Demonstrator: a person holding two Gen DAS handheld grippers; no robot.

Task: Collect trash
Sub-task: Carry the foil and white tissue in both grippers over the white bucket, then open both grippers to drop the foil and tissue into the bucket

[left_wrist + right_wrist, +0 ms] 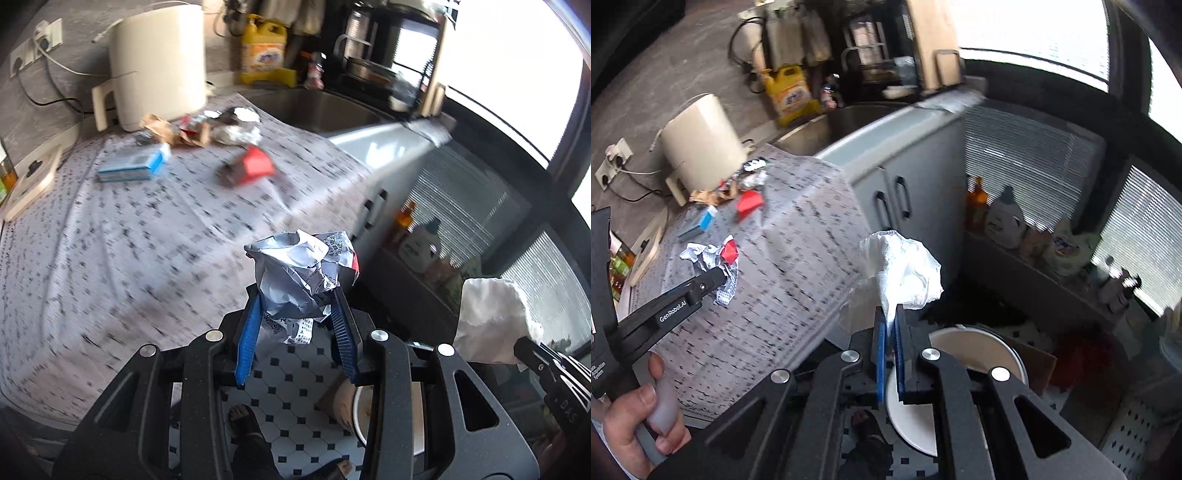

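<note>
My left gripper [297, 297] is shut on a crumpled printed paper wrapper [303, 273], held off the counter's front edge above the floor; it also shows in the right wrist view [711, 260]. My right gripper [890, 314] is shut on a crumpled white tissue [905, 266], seen too in the left wrist view [491, 321], above a white bin [975, 343] on the floor. More trash lies on the counter: a red packet [255, 166], a blue and white box [133, 168] and a pile of wrappers [199, 129].
The counter is covered with a patterned cloth [129, 240]. A cream appliance [162, 62], a sink [317, 107] and a yellow detergent jug [264, 48] stand behind. Cabinet doors [897, 192] and bottles [1004, 218] on a low shelf are to the right. A sandalled foot [243, 421] is on the tiled floor.
</note>
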